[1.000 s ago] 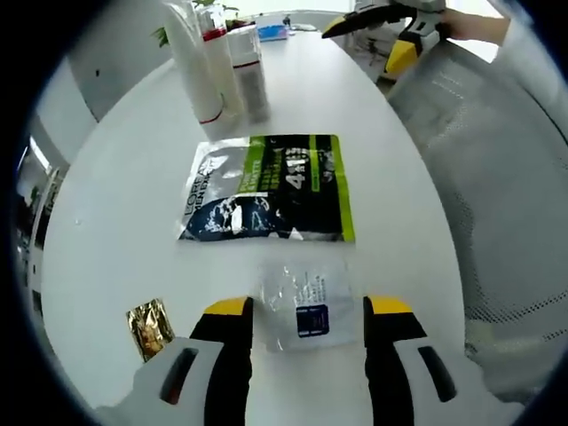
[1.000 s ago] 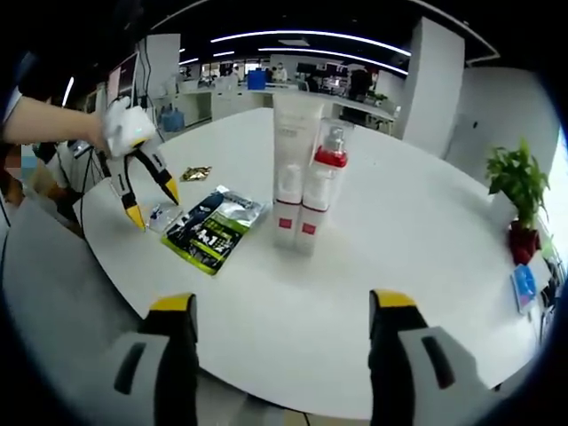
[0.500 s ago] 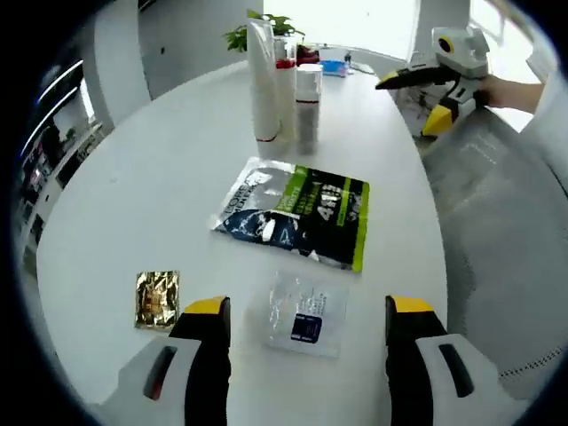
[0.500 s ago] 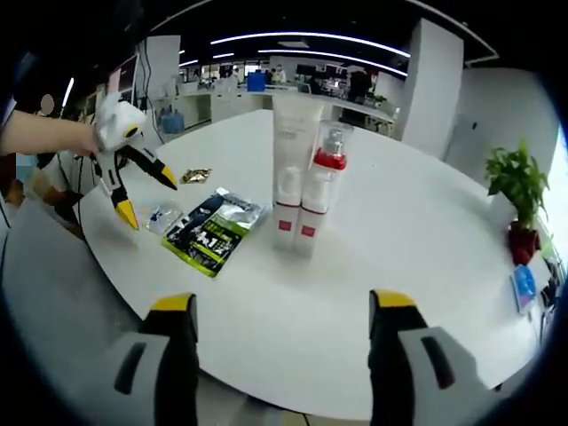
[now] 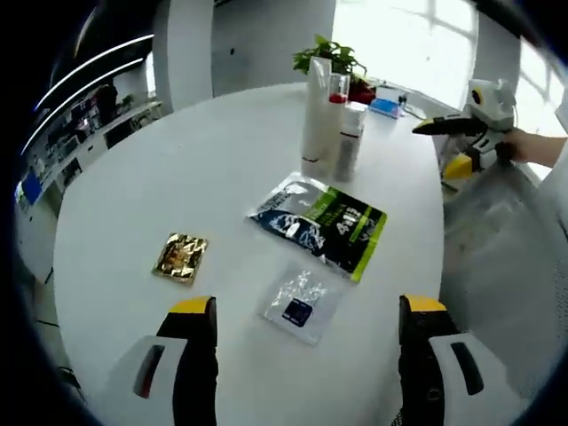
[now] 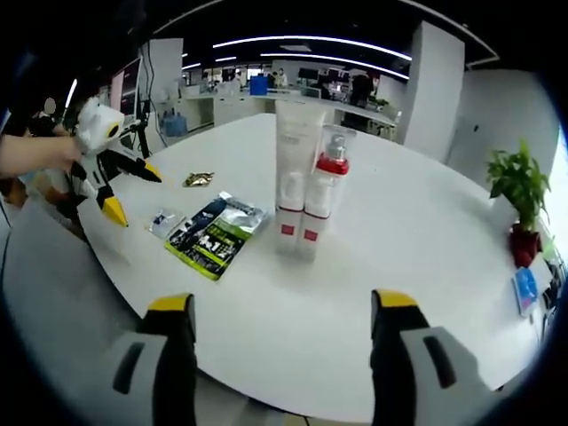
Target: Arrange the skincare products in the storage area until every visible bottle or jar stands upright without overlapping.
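Note:
A tall white tube (image 5: 317, 111), a red-capped pump bottle (image 5: 338, 93) and a shorter grey-white bottle (image 5: 350, 140) stand upright close together at the far side of the round white table (image 5: 133, 195). In front of them lie a black-and-green pouch (image 5: 321, 223), a clear sachet with a blue label (image 5: 300, 303) and a gold sachet (image 5: 181, 256). My left gripper (image 5: 306, 306) hovers open above the clear sachet. In the right gripper view the tube (image 6: 293, 169) and pump bottle (image 6: 324, 195) stand mid-table; my right gripper (image 6: 284, 302) is open near the table edge, holding nothing.
A potted plant (image 5: 324, 55) and a small blue item (image 5: 387, 106) sit at the table's far edge. The right gripper (image 5: 435, 149), held by a hand, hangs off the table's right side. The left gripper (image 6: 133, 193) shows open at the left.
My left gripper has risen and drawn back from the clear sachet, tilting up so more of the table shows. The right gripper has barely moved. The products lie as before.

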Available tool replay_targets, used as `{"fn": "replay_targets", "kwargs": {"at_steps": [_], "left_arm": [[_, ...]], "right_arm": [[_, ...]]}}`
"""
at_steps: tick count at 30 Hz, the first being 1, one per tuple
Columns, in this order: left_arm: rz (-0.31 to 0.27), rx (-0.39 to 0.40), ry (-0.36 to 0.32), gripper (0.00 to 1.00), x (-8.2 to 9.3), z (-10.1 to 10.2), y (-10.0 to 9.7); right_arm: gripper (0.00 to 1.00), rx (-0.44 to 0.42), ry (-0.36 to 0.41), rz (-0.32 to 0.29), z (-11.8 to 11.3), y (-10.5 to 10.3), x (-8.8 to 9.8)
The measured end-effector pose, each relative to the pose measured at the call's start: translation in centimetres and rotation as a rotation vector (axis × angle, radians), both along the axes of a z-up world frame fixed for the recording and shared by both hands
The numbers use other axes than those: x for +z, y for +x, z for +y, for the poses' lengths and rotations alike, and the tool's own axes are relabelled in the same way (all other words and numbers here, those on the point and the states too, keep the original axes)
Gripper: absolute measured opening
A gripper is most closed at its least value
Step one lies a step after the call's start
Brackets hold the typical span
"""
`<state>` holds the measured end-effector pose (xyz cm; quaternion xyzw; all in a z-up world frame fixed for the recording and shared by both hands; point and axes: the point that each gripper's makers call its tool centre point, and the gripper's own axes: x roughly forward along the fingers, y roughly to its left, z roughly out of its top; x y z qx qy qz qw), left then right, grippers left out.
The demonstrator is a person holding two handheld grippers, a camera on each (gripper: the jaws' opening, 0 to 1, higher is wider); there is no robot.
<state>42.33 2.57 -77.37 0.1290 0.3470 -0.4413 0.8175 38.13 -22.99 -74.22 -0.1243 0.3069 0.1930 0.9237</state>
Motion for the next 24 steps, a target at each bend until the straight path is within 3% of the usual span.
{"fn": "replay_targets", "kwargs": {"at_steps": [7, 16, 24], "left_arm": [[-0.035, 0.104, -0.024, 0.86, 1.0, 0.8, -0.9], [-0.040, 0.236, -0.072, 0.93, 1.5, 1.9, -2.0], [-0.061, 0.298, -0.116, 0.97, 2.0, 2.1, -3.1]], "right_arm": [[0.83, 0.007, 0.007, -0.004, 0.2, 0.0, 0.1], [0.83, 0.013, 0.012, -0.004, 0.3, 0.0, 0.1], [0.83, 0.019, 0.013, 0.000, 0.3, 0.0, 0.0]]}}
